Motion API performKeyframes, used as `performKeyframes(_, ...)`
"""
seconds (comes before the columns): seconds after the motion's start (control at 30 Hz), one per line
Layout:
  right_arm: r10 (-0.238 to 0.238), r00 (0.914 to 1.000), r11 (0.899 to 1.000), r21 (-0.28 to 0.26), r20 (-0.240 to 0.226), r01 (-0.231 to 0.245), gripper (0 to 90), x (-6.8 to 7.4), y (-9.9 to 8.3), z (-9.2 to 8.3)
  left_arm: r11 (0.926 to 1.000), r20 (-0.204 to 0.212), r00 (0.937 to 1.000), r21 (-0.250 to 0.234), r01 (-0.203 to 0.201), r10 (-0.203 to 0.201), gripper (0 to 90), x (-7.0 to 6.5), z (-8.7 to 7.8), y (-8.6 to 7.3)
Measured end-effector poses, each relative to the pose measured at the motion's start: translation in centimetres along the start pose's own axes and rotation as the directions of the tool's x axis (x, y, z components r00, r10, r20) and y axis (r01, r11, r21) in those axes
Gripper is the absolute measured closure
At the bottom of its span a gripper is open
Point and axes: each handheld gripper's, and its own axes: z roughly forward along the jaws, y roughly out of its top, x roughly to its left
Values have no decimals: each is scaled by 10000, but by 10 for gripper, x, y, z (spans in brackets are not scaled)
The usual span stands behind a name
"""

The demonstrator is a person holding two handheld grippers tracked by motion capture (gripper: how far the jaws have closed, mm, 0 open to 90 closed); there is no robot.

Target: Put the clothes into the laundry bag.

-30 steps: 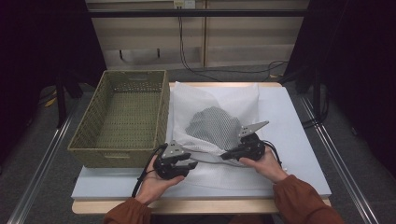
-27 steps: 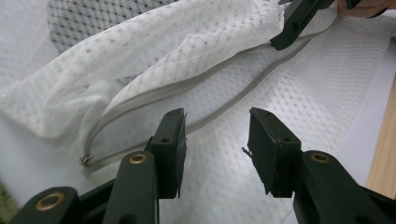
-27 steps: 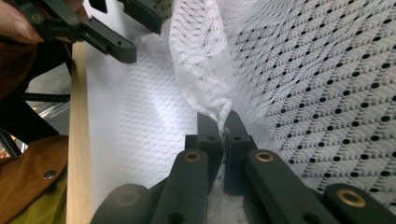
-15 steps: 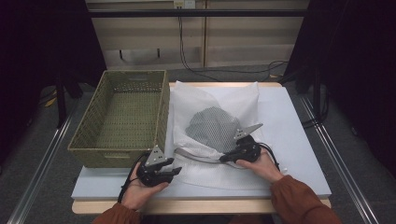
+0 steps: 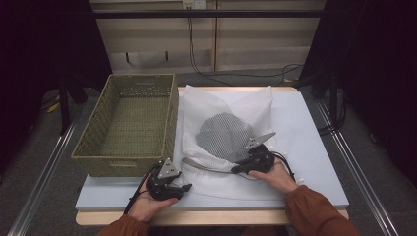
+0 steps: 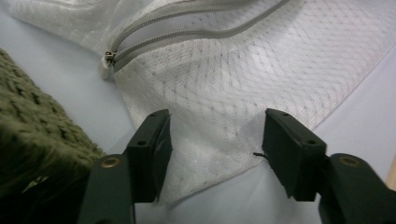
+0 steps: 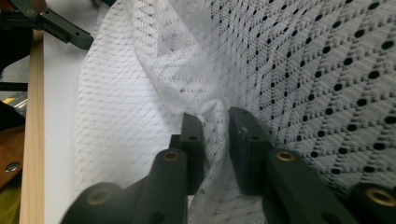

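A white mesh laundry bag (image 5: 226,103) lies flat on the table with a dark grey perforated item (image 5: 223,135) inside it. Its grey zipper (image 5: 206,166) runs along the near edge, and the zipper pull (image 6: 109,58) is at the left end. My left gripper (image 5: 184,188) is open at the bag's near left corner. Its jaws have just been opening, and they straddle the mesh corner (image 6: 215,135) without touching it. My right gripper (image 5: 236,170) sits at the bag's near edge, right of the zipper. Its jaws have just been opening, and a loose fold of mesh (image 7: 215,126) stands between them.
An olive woven basket (image 5: 140,77) stands on the table left of the bag, with its near corner (image 6: 32,130) close to my left gripper. The light blue tabletop (image 5: 305,137) is bare to the right of the bag. The table's wooden front edge (image 7: 35,116) is just behind both hands.
My left gripper has drawn away from the bag, left and toward the near edge, and its jaws are wider. My right gripper has stayed in place and its jaws have parted around the mesh fold.
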Motion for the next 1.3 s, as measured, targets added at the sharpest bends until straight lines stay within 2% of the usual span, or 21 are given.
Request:
performKeyframes(0.1,6,10000,10000,-20,74,-6,691,1,0,0,9999,96,9999,21,-113,112,577,1,1,3)
performKeyframes(0.17,-29,9999,9999,-97,109,30,669,2,1,-1,9999,205,9997,-17,-135,136,722,3,3,4)
performKeyframes(0.27,-7,9999,9998,-201,158,10,643,4,2,-5,9999,452,9989,-90,123,-119,835,8,4,5)
performKeyframes(0.33,-43,9999,9995,-315,167,48,630,5,2,-8,10000,491,9988,35,64,-65,895,7,5,6)
performKeyframes(0.5,75,9997,9985,-537,214,-64,610,6,2,-18,9997,505,9985,151,202,-209,900,4,3,7)
performKeyframes(0.57,64,9996,9977,-678,261,-46,602,5,2,-23,9994,556,9983,332,132,-150,900,1,-2,6)
performKeyframes(0.7,178,9992,9955,-938,354,-144,590,6,1,-32,9995,679,9976,291,94,-113,900,-5,-7,4)
performKeyframes(0.73,192,9990,9951,-973,394,-152,590,6,0,-35,9994,752,9968,235,259,-276,900,-6,-11,4)
performKeyframes(0.87,224,9980,9937,-1105,583,-159,597,8,-4,-43,9992,812,9962,287,283,-305,900,-6,-15,2)
performKeyframes(0.9,316,9969,9919,-1247,717,-224,599,8,-7,-50,9985,904,9949,342,422,-452,900,-6,-16,-1)
performKeyframes(0.93,381,9958,9909,-1321,829,-269,607,8,-10,-54,9981,872,9954,499,353,-396,900,-7,-16,-1)
performKeyframes(0.97,480,9945,9894,-1412,933,-345,614,7,-12,-58,9980,976,9939,417,471,-510,900,-8,-15,-3)
performKeyframes(1.03,748,9891,9847,-1661,1265,-532,613,5,-18,-67,9976,961,9944,572,381,-435,900,-10,-16,-3)
performKeyframes(1.07,895,9881,9818,-1777,1254,-664,612,3,-21,-71,9976,961,9944,572,381,-435,900,-10,-16,-3)
performKeyframes(1.13,1055,9846,9785,-1912,1393,-778,628,0,-27,-78,9972,1044,9929,534,523,-577,900,-16,-20,-4)
performKeyframes(1.2,1124,9825,9780,-1914,1485,-829,638,-1,-32,-83,9977,1123,9922,468,484,-534,900,-17,-21,-5)
performKeyframes(1.3,1215,9762,9783,-1879,1797,-872,650,0,-40,-89,9978,1159,9912,252,611,-636,860,-14,-24,-5)
